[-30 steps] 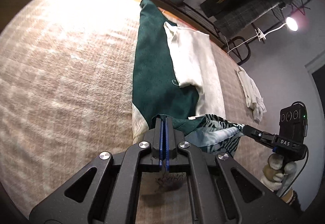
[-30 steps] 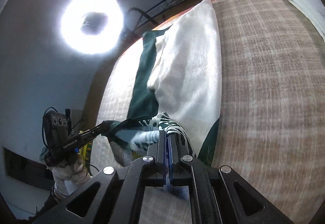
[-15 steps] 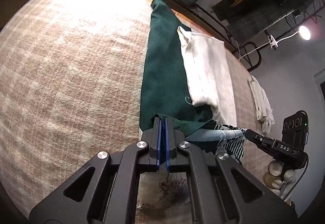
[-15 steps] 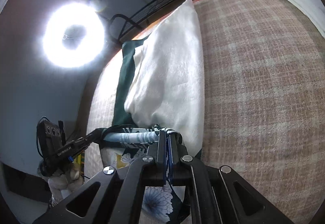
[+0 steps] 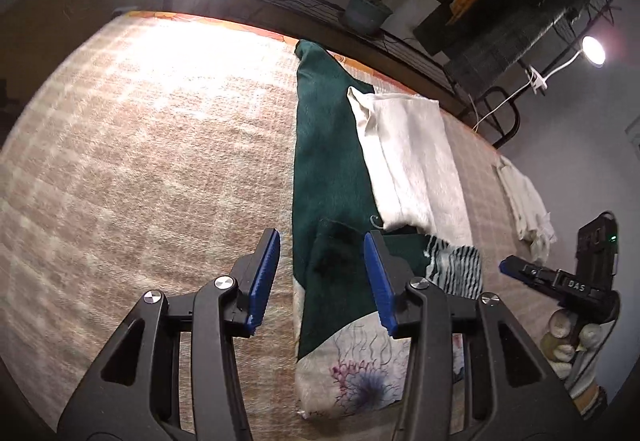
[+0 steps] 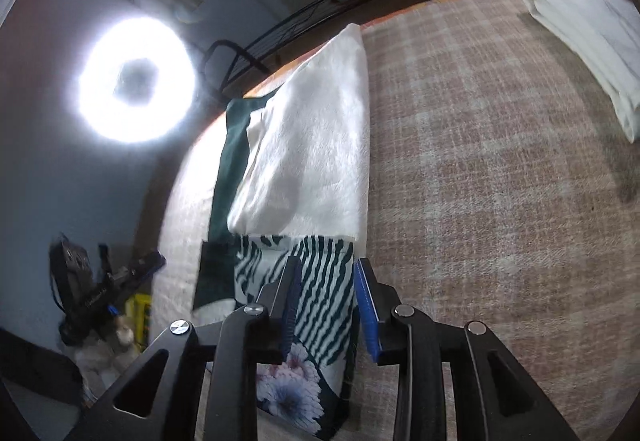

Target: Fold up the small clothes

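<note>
In the left wrist view, the left gripper [image 5: 320, 277] has just been opening; its two blue fingers [image 5: 264, 273] stand apart over one green cloth [image 5: 328, 169], letting go. One white cloth [image 5: 404, 157] lies on it, one white pile [image 5: 528, 201] sits far off on the checked bed cover [image 5: 140, 161]. In the right wrist view, the right gripper [image 6: 326, 305] has just been opening too, loose around one flowered cloth [image 6: 320, 281].

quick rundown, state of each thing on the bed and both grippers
left gripper: jaws just opened, nothing pinched, green cloth lies below them
right gripper: jaws just opened, patterned cloth lies loose between them
patterned garment: released, folded, lying flat on the blanket
green cloth: folded long, flat
white cloth: folded, partly on the green cloth
white garment: folded, lying apart
ring light: on
clip lamp: on
</note>
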